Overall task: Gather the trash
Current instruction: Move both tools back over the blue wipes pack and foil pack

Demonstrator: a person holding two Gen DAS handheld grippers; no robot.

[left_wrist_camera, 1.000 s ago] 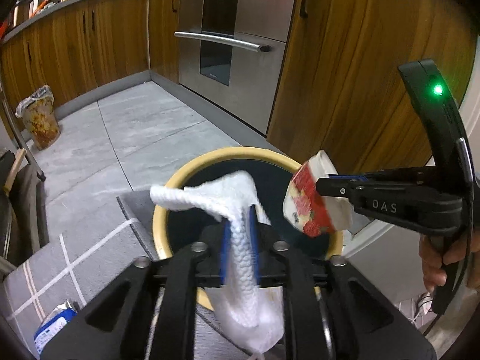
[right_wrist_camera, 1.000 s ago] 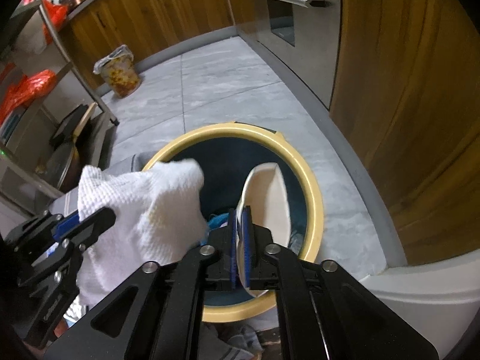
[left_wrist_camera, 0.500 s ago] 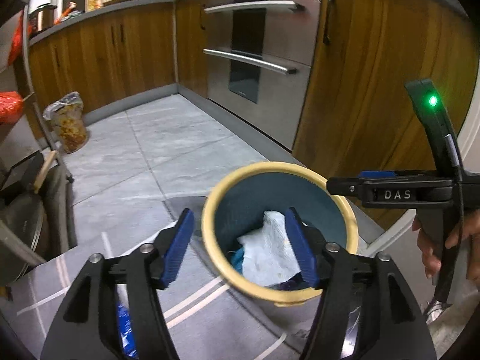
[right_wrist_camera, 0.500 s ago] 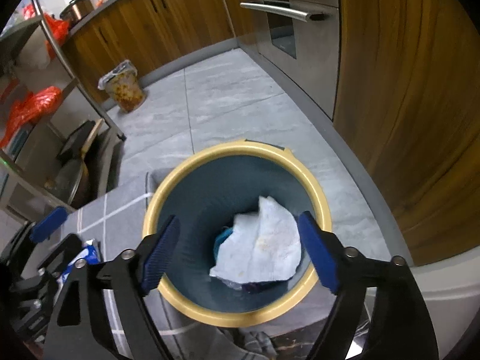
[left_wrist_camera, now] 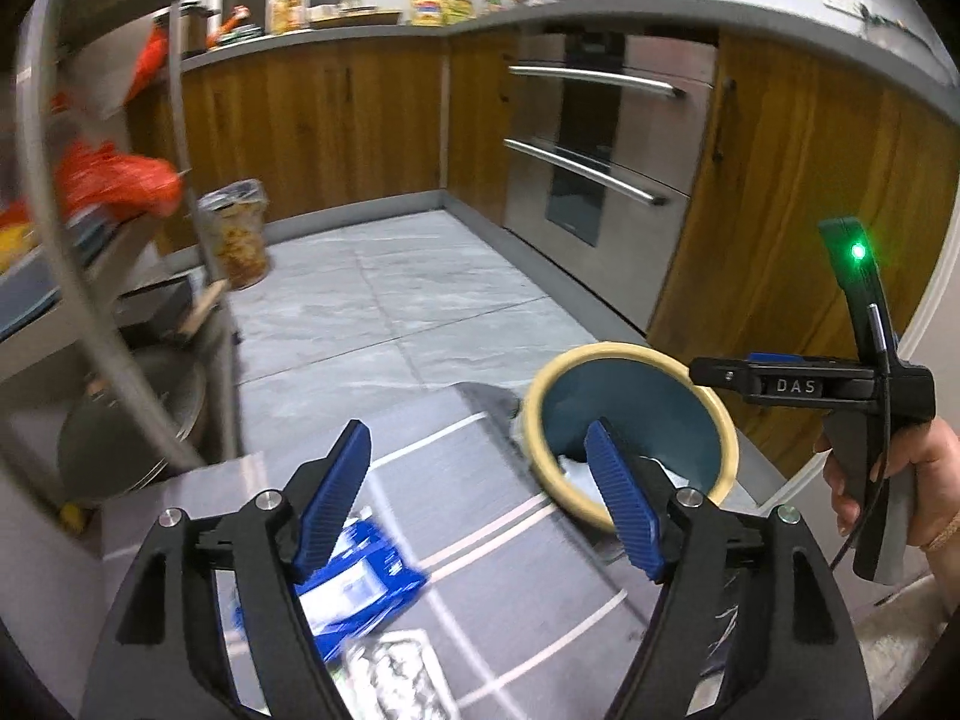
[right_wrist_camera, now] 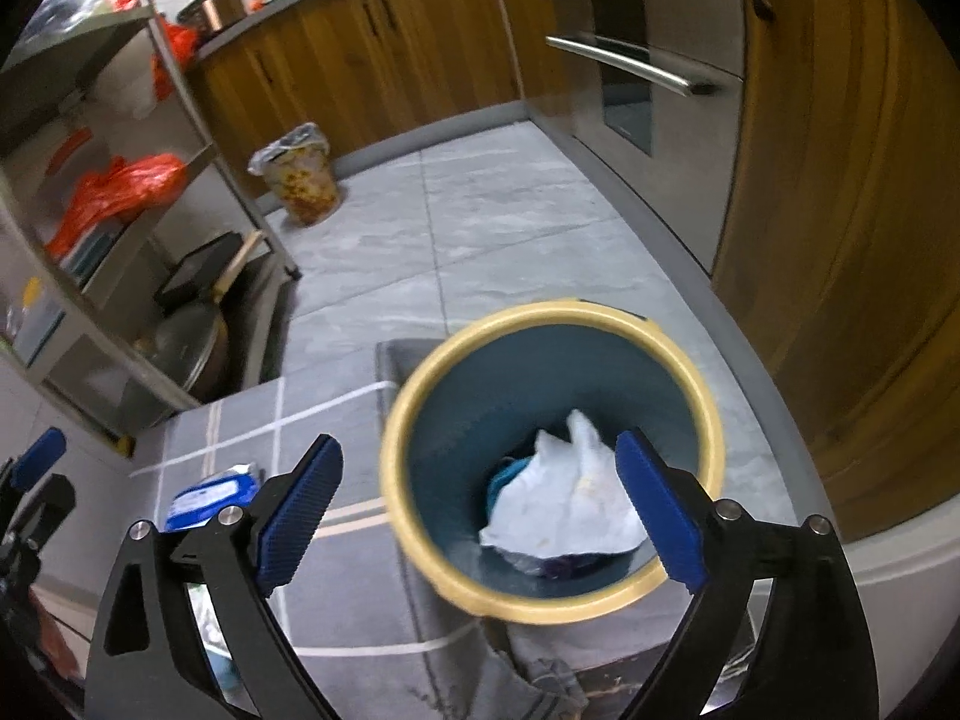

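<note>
A teal bin with a yellow rim [right_wrist_camera: 420, 396] stands on the floor and holds a crumpled white paper towel [right_wrist_camera: 564, 504] over other trash. My right gripper [right_wrist_camera: 480, 450] hovers above the bin, its jaws opening with nothing between them. My left gripper [left_wrist_camera: 477, 450] is off to the bin's [left_wrist_camera: 600, 354] left, over the rug; its jaws are opening too, with nothing between them. A blue packet [left_wrist_camera: 360, 582] lies on the rug below it, with a clear wrapper [left_wrist_camera: 396, 678] nearer me. In the left wrist view the right gripper [left_wrist_camera: 720, 373] shows from the side, held by a hand [left_wrist_camera: 924, 468].
A grey rug with white lines [left_wrist_camera: 480, 480] lies beside the bin. A metal shelf rack [right_wrist_camera: 180, 120] with red bags and pans stands at the left. A small lined bin [right_wrist_camera: 300, 180] sits by the wooden cabinets [left_wrist_camera: 336, 138]. The steel oven [left_wrist_camera: 600, 138] is at the right.
Both grippers opened: the white towel left the left one and the cup left the right one, and the towel now lies in the bin. The left gripper swung left and upward; the right rose.
</note>
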